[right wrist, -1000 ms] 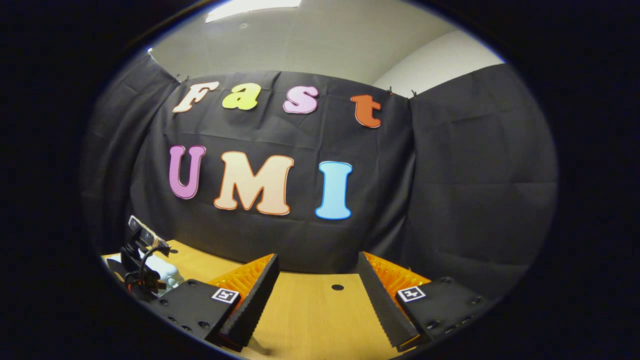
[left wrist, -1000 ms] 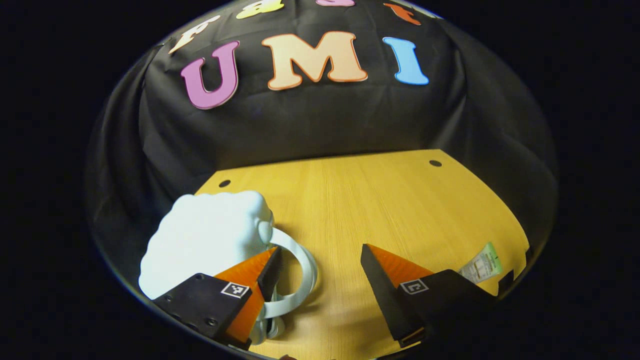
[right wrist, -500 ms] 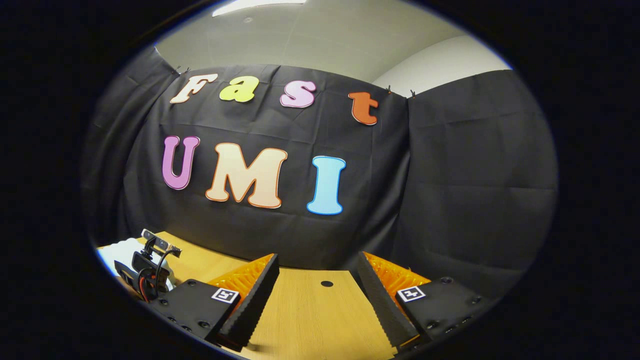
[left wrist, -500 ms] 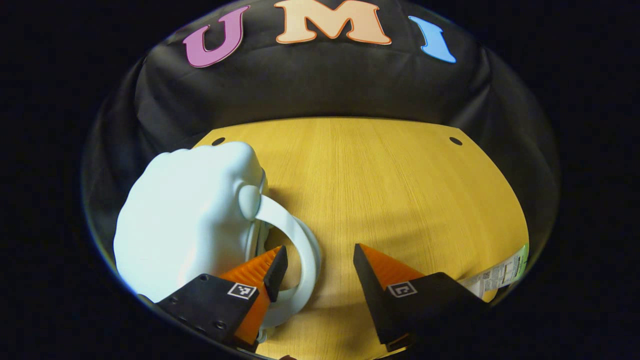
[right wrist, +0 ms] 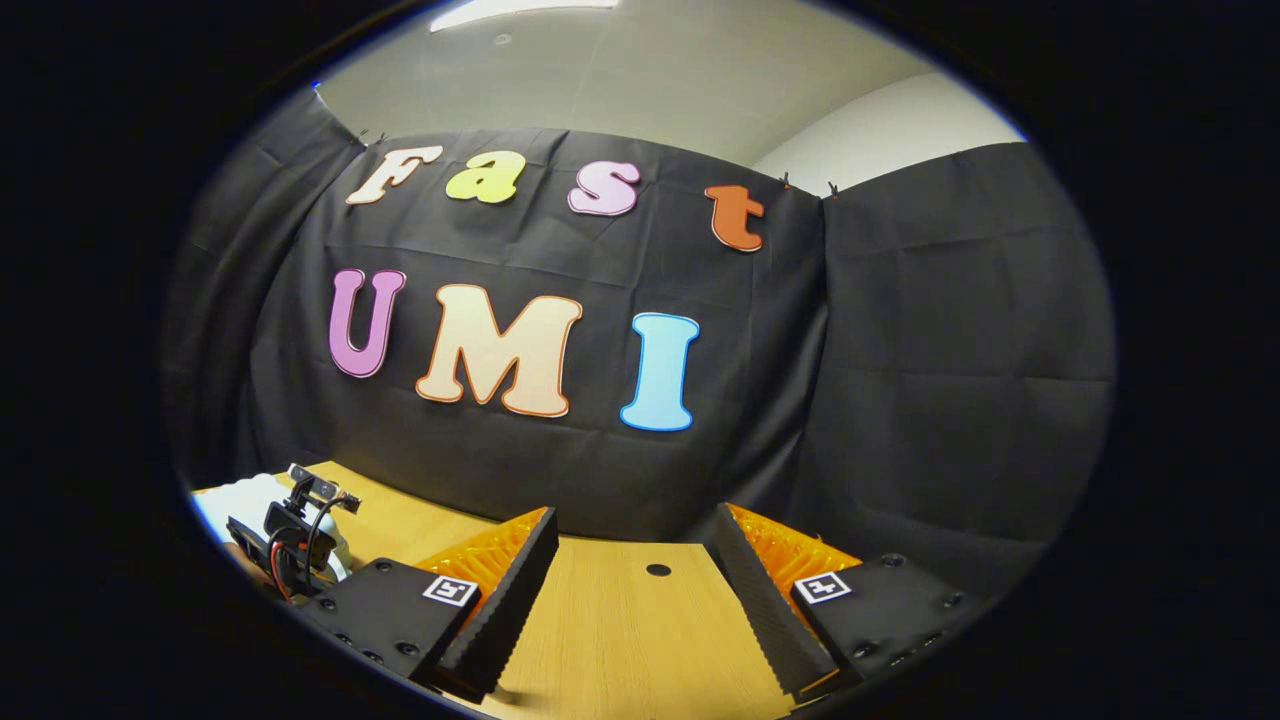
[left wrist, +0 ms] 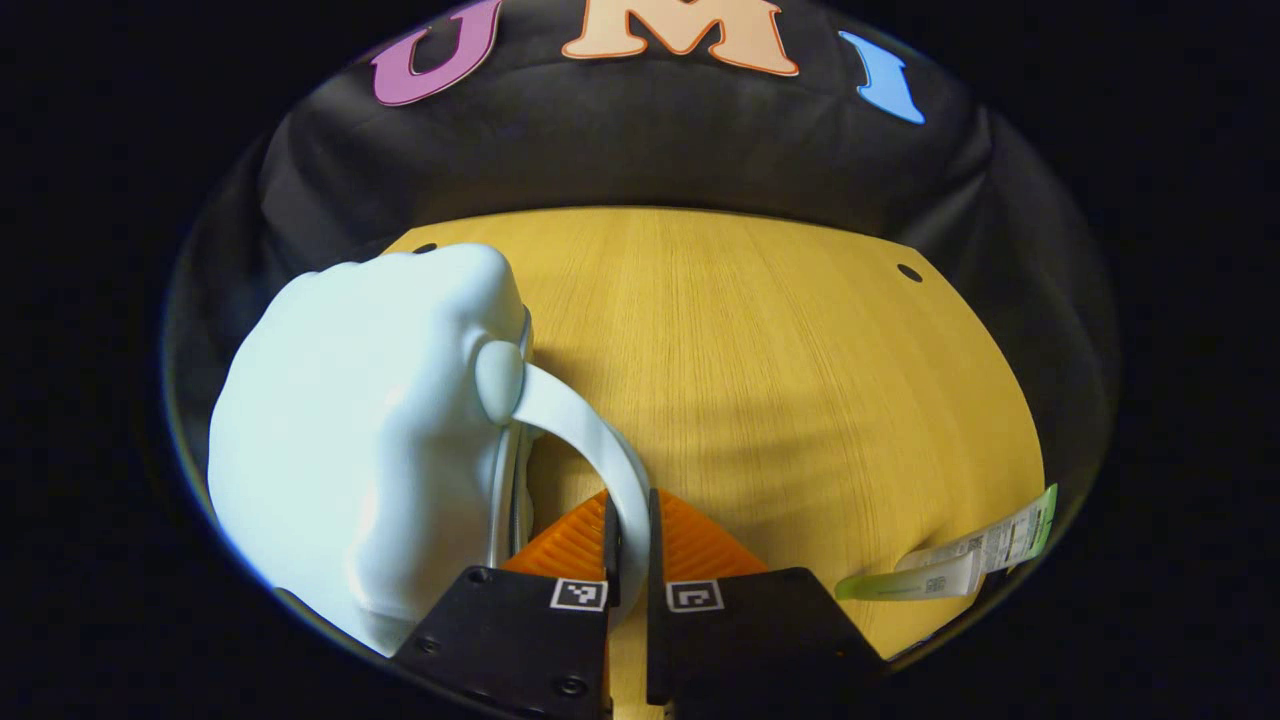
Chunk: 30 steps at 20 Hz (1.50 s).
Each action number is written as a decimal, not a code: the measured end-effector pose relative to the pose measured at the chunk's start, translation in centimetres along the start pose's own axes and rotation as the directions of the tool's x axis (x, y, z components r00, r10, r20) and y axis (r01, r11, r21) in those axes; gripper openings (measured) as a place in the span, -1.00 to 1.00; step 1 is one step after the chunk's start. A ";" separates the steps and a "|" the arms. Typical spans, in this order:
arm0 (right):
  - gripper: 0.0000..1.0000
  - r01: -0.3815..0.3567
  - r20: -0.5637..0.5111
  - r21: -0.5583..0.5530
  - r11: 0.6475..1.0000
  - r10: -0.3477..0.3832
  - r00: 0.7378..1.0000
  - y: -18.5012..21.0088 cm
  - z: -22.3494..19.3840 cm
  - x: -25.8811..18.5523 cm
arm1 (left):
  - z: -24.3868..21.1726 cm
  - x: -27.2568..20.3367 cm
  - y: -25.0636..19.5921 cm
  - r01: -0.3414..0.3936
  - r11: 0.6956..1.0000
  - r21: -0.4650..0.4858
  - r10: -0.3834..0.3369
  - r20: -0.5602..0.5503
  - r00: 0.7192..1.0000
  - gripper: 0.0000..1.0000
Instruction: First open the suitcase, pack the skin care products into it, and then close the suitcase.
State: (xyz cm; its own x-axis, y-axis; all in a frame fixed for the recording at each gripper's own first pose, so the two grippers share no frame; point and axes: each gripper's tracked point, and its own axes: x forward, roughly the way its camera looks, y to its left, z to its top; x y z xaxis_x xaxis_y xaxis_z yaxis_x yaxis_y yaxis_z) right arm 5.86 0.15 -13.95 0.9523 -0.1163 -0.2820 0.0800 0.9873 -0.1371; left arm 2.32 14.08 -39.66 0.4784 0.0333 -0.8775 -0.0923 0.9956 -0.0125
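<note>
In the left gripper view a pale blue, cloud-shaped suitcase (left wrist: 360, 430) lies closed on the yellow wooden table (left wrist: 790, 400). Its curved white handle (left wrist: 590, 440) arches out from its right side. My left gripper (left wrist: 628, 530) is shut on that handle, with both orange fingers pressed against it. A skin care tube (left wrist: 960, 565), white with a green end, lies flat at the table's right edge. In the right gripper view my right gripper (right wrist: 628, 600) hovers open above the table with nothing between its fingers. The suitcase (right wrist: 235, 497) and the left gripper's body (right wrist: 290, 535) appear far left there.
The black cloth wall rises close behind the table's far edge. Two small dark holes (left wrist: 908, 272) mark the table's back corners. Bare wood lies between the suitcase and the tube.
My left gripper has closed from wide open onto the suitcase handle after dropping lower and closer to it. The right gripper has barely moved and stays open.
</note>
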 end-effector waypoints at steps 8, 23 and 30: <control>0.97 -0.043 0.015 0.018 0.999 0.042 0.999 1.7 0.0 -0.1 | 2.1 -2.7 -0.7 0.007 0.996 0.085 -0.012 0.057 0.998 -1.00; 0.97 -0.204 0.027 0.081 0.976 0.202 0.979 9.6 0.0 0.7 | 12.9 -16.9 8.6 0.000 1.000 -0.015 0.004 0.296 0.955 -1.00; 0.97 -0.245 0.042 0.070 0.967 0.243 0.969 15.4 1.2 1.2 | 15.1 -20.8 20.5 -0.070 0.994 -0.086 0.098 0.377 0.921 -1.00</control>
State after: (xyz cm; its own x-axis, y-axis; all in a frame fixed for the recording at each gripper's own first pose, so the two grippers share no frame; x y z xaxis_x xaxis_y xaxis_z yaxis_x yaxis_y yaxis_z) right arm 8.57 15.37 -15.29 0.9547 0.1315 -0.2669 -0.1356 0.9908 0.0031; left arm 3.63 35.10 -14.40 0.7611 0.1609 -0.6283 -0.2003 0.9797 0.0083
